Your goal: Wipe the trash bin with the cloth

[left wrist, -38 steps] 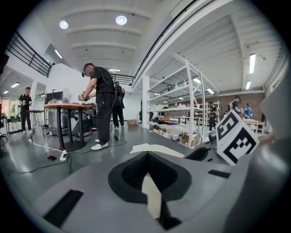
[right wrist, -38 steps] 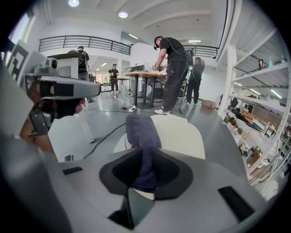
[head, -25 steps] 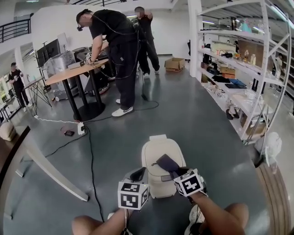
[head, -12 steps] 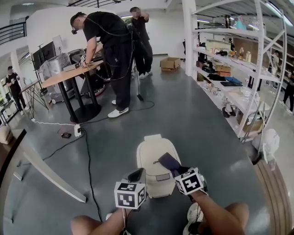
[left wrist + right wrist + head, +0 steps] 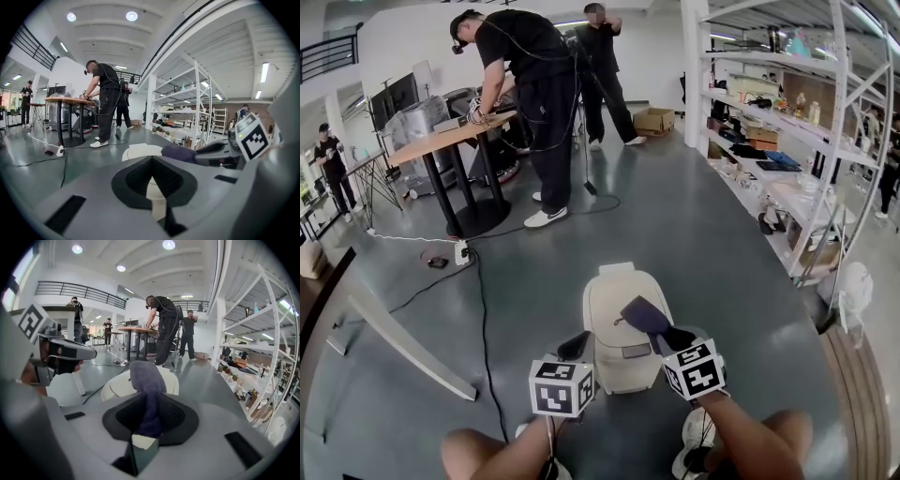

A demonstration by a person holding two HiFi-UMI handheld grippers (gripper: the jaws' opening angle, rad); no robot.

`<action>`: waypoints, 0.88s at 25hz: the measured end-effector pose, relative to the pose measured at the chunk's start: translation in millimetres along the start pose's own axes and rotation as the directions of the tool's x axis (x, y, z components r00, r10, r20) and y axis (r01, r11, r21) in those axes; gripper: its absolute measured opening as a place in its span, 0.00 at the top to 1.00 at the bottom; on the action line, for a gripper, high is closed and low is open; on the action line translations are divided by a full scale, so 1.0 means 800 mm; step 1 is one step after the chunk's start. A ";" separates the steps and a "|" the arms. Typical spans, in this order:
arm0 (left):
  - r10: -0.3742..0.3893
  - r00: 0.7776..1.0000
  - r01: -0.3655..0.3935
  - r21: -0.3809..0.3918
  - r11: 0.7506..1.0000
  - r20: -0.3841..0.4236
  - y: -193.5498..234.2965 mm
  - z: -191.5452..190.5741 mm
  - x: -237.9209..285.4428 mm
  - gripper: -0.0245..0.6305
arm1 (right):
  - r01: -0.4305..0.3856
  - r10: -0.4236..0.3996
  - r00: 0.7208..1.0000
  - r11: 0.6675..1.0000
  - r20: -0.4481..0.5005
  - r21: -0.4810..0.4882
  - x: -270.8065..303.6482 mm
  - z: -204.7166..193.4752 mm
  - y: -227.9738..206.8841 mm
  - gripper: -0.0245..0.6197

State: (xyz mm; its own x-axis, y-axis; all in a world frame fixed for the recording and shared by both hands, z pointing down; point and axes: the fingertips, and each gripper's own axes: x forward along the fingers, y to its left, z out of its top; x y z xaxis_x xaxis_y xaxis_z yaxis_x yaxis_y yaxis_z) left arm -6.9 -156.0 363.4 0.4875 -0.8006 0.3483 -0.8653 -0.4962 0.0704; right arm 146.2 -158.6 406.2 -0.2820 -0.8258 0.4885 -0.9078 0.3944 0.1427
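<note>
A cream trash bin (image 5: pixel 614 309) with a closed lid stands on the grey floor just in front of me. A dark purple cloth (image 5: pixel 643 315) lies against the right side of the lid, and my right gripper (image 5: pixel 671 338) is shut on its near end. The right gripper view shows the cloth (image 5: pixel 146 380) rising from between the jaws over the bin (image 5: pixel 115 386). My left gripper (image 5: pixel 574 346) hovers at the bin's near left corner with its jaws together and nothing in them. From the left gripper view the bin (image 5: pixel 139 151) lies ahead, with the cloth (image 5: pixel 180 153) to the right.
A black cable (image 5: pixel 480 309) and a power strip (image 5: pixel 462 253) lie on the floor to the left. A slanted beam (image 5: pixel 403 347) crosses at left. Two people stand by a round table (image 5: pixel 455 136) at the back. White shelving (image 5: pixel 797 159) lines the right side.
The view has shifted a little. My left gripper has dropped slightly toward me. The right gripper keeps the cloth on the lid's right side.
</note>
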 end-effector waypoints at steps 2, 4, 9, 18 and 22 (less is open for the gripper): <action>0.011 1.000 -0.011 -0.003 1.000 0.004 0.007 0.000 -0.006 0.97 | -0.028 0.028 0.999 0.999 0.029 -0.021 -0.006 0.010 0.017 0.84; 0.024 1.000 -0.024 -0.004 1.000 0.008 0.015 0.000 -0.013 0.97 | -0.056 0.058 0.997 0.997 0.047 -0.046 -0.009 0.017 0.038 0.84; 0.061 0.998 -0.060 -0.018 0.998 0.015 0.038 -0.005 -0.031 0.97 | -0.120 0.127 0.990 0.986 0.062 -0.112 -0.005 0.009 0.093 0.84; 0.100 0.995 -0.100 -0.044 0.994 0.003 0.080 -0.025 -0.060 0.97 | -0.236 0.241 0.971 0.961 0.014 -0.146 0.010 -0.018 0.198 0.84; 0.111 0.994 -0.111 -0.054 0.992 0.000 0.095 -0.032 -0.067 0.97 | -0.259 0.254 0.966 0.952 -0.051 -0.161 0.026 -0.038 0.220 0.84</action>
State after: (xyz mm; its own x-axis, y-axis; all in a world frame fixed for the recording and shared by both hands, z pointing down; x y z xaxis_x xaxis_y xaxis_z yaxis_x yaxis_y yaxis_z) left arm -101.5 -142.0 373.9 0.3880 -0.8510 0.3539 -0.9192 -0.3854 0.0811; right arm -9.5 -94.1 467.7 -0.4873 -0.6765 0.5522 -0.7413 0.6547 0.1480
